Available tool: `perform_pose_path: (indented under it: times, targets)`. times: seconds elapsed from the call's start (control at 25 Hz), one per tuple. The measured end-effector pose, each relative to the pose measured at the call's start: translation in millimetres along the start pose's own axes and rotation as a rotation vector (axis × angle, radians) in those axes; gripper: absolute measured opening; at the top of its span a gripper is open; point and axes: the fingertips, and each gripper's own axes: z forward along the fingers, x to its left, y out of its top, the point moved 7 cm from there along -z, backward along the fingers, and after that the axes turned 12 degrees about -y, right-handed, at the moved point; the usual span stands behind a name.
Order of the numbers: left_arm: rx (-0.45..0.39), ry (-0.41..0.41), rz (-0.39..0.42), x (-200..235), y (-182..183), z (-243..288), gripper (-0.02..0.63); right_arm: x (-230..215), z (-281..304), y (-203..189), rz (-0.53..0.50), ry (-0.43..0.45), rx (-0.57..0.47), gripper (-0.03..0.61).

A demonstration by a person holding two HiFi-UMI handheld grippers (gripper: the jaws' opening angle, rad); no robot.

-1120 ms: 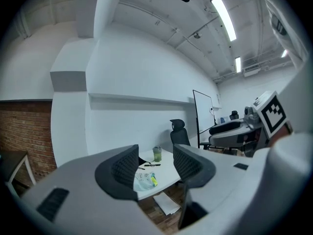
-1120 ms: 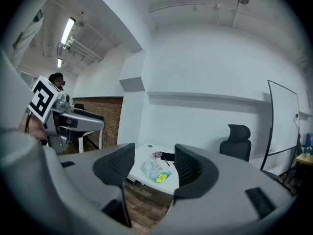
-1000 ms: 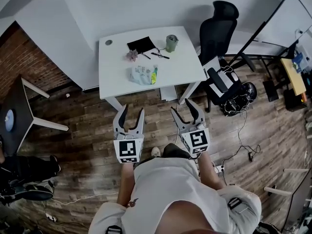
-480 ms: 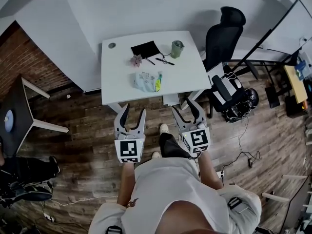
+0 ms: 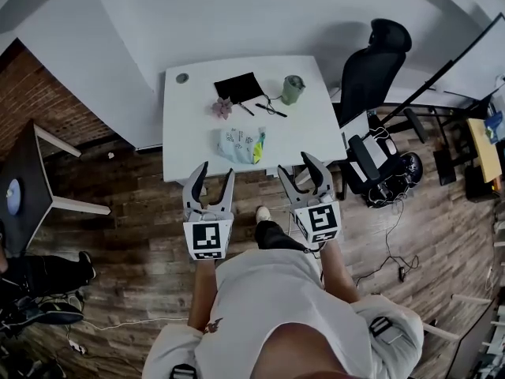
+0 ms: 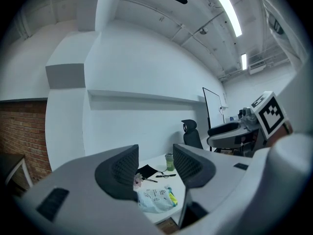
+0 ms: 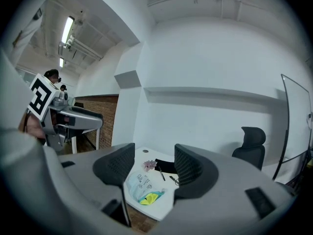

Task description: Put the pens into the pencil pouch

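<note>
Two thin black pens [image 5: 271, 110] lie by the far edge of the desk [image 5: 183, 129], just beside the flat black pencil pouch [image 5: 238, 87]. The left gripper [image 5: 217, 172] and right gripper [image 5: 295, 164] have their fingers apart, empty.

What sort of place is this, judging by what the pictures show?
Probably an office or a lab workroom. A white desk stands against a plain white wall, a black office chair with a headrest stands beside it, and long strip lights run along an open ceiling with bare pipes.
</note>
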Motion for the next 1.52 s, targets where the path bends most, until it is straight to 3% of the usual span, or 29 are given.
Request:
perform_pose_path:
  times: [0.68,1.08,1.52]
  targets:
    - [0.035,0.043,0.003,45,1,119,0.218,-64,121,-3,0.019,0.06,-0.005,0.256]
    - [0.085,0.056,-0.001,62,-12,186,0.218,-101,185,-25,0.031,0.093,0.033,0.256]
    - [0.157,0.046,-0.026,68,-34,227,0.216,-112,224,-47,0.041,0.148,0.095,0.256]
